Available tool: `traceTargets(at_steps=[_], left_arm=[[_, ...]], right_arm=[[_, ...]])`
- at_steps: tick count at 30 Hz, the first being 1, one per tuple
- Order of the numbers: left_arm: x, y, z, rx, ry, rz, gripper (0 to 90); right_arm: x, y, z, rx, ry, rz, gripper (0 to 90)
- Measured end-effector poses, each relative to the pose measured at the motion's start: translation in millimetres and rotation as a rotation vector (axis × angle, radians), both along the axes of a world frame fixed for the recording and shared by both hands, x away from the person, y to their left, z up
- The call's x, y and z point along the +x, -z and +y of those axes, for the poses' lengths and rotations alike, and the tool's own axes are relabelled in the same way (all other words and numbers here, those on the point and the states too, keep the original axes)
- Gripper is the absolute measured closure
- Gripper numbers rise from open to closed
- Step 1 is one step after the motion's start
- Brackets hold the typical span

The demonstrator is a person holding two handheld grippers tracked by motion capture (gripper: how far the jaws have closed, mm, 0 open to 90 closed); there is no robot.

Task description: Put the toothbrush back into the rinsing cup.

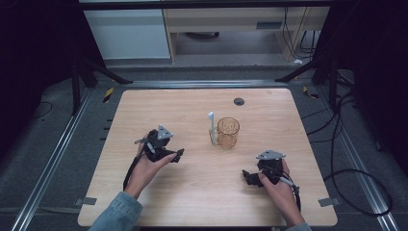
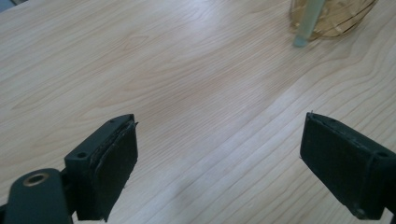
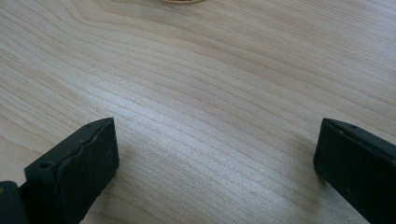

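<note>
Evidently we hold both grippers, left (image 1: 179, 155) and right (image 1: 246, 176), wide open and empty, flanking the mid-frame cup (image 1: 228, 132) before reaching for it

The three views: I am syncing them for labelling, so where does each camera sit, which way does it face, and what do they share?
High view: above the person's side, looking forward and down on the wooden table; both forearms, left gripper and right gripper show.
Left gripper view: rides the left gripper, looking past its open jaws at the amber glass cup and the toothbrush leaning on it.
Right gripper view: rides the right gripper, looking low over the tabletop between its open jaws.
Shared: high and left gripper views both show cup and toothbrush.
</note>
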State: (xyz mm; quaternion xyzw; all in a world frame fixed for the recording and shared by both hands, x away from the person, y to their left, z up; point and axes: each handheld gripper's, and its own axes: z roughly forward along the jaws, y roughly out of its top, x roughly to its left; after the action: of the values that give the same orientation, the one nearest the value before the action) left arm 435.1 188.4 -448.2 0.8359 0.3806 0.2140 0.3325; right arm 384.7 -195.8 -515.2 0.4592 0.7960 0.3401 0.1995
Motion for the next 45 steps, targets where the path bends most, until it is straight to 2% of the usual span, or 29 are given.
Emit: traceTargets(at_steps=[1, 3, 4, 6, 10, 13, 15, 16, 19, 30, 36, 39, 42, 45], left_arm=[[0.0, 0.0, 0.0, 0.000, 0.000, 0.000, 10.3], [-0.3, 4.3, 16.8, 0.022, -0.027, 0.010, 9.9], [-0.3, 4.3, 16.8, 0.022, -0.027, 0.010, 9.9], [2.6, 10.2, 32.8, 0.035, -0.053, 0.019, 10.0], [11.3, 19.9, 59.9, 0.048, -0.149, -0.010, 10.9], [16.5, 24.8, 76.6, 0.014, -0.192, -0.005, 10.5], [17.6, 26.0, 80.5, 0.013, -0.200, -0.009, 10.5], [20.1, 28.4, 86.7, 0.029, -0.212, -0.010, 10.4], [24.0, 32.0, 94.9, 0.024, -0.231, 0.007, 10.4], [31.3, 44.8, 102.5, 0.017, -0.237, 0.049, 9.2], [32.8, 53.4, 105.4, -0.010, -0.233, 0.056, 9.1], [33.2, 56.0, 108.0, -0.043, -0.244, 0.063, 8.2], [32.6, 60.0, 109.0, -0.071, -0.244, 0.039, 6.3], [33.5, 60.2, 109.1, -0.061, -0.269, 0.050, 2.8]], right_arm=[[0.0, 0.0, 0.0, 0.000, 0.000, 0.000, 0.4], [0.0, 0.0, 0.0, 0.000, 0.000, -0.001, 0.4], [0.0, 0.0, 0.0, 0.000, 0.000, -0.001, 0.4], [0.0, 0.0, 0.0, 0.000, -0.001, 0.000, 0.4], [0.0, 0.0, 0.0, 0.000, -0.001, 0.000, 0.4], [0.0, 0.0, 0.0, 0.000, -0.001, 0.000, 0.4], [0.0, 0.0, 0.0, 0.000, -0.001, 0.000, 0.4], [0.0, 0.0, 0.0, 0.000, -0.001, 0.000, 0.4], [-0.1, 0.0, -0.1, 0.001, -0.003, 0.000, 0.4], [-0.2, 0.1, 0.0, 0.000, -0.003, 0.000, 0.4], [-0.2, 0.1, 0.0, 0.001, -0.003, 0.000, 0.4], [-0.2, 0.1, 0.0, 0.001, -0.004, 0.000, 0.4], [-0.2, 0.1, 0.0, 0.001, -0.004, 0.000, 0.4], [-0.6, -0.1, 0.1, 0.001, -0.005, 0.002, 0.4]])
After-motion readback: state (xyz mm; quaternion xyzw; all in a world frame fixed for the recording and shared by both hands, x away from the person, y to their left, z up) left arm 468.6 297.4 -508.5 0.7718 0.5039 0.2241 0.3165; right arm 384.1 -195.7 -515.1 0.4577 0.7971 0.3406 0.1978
